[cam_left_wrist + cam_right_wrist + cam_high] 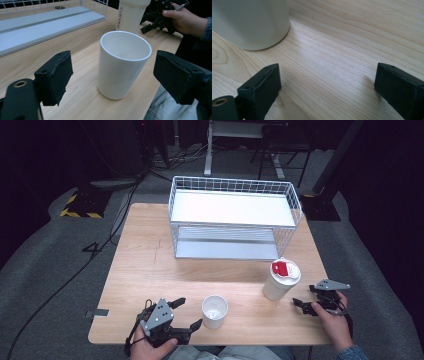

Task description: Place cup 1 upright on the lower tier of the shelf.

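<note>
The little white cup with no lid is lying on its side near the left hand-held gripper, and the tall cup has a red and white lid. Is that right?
Not quite. The little white cup is standing upright, not lying on its side; the left gripper view shows its open mouth facing up. It does sit near the left hand-held gripper, and the tall cup has a red and white lid.

White cup between spread left claw jaws

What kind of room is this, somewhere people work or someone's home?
Most likely a lab or workshop set up for recording, not a home. A small wooden table stands alone on grey carpet, cables trail across the dark floor, and hazard-striped tape marks a fixture beyond it.
</note>
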The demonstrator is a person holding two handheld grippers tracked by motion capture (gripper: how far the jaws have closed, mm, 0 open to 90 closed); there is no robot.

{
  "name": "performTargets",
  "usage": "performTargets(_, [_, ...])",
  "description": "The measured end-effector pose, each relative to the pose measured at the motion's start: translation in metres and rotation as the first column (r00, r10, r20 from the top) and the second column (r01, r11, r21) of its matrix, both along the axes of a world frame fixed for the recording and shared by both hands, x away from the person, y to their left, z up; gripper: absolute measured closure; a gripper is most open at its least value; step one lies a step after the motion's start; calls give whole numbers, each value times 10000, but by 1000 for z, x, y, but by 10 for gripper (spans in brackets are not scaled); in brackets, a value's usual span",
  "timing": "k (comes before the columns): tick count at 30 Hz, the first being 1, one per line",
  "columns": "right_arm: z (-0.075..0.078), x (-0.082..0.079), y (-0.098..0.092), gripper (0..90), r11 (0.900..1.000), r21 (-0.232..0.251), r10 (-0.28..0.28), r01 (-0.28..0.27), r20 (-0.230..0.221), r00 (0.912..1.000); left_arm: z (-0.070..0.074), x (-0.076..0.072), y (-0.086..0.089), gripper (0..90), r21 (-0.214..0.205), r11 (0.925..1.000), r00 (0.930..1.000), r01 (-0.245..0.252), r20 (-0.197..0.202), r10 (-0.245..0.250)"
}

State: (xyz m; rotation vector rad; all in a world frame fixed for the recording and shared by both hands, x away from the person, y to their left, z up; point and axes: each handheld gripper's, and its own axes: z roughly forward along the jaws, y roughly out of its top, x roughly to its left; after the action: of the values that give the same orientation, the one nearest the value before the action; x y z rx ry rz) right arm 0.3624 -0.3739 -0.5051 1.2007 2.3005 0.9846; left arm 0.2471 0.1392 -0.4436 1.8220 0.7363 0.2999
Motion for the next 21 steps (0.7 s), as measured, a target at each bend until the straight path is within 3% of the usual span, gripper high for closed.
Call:
performTargets(6, [0, 0, 0, 70, 10000, 3, -8, 8, -3, 10000, -9, 2, -12, 158, -38, 9998, 9997, 218, -93, -218])
performTargets(21, [0, 0, 0, 71, 10000, -1, -7, 7, 3, 10000, -28, 13, -34, 160, -79, 9997, 9995, 212, -252, -214])
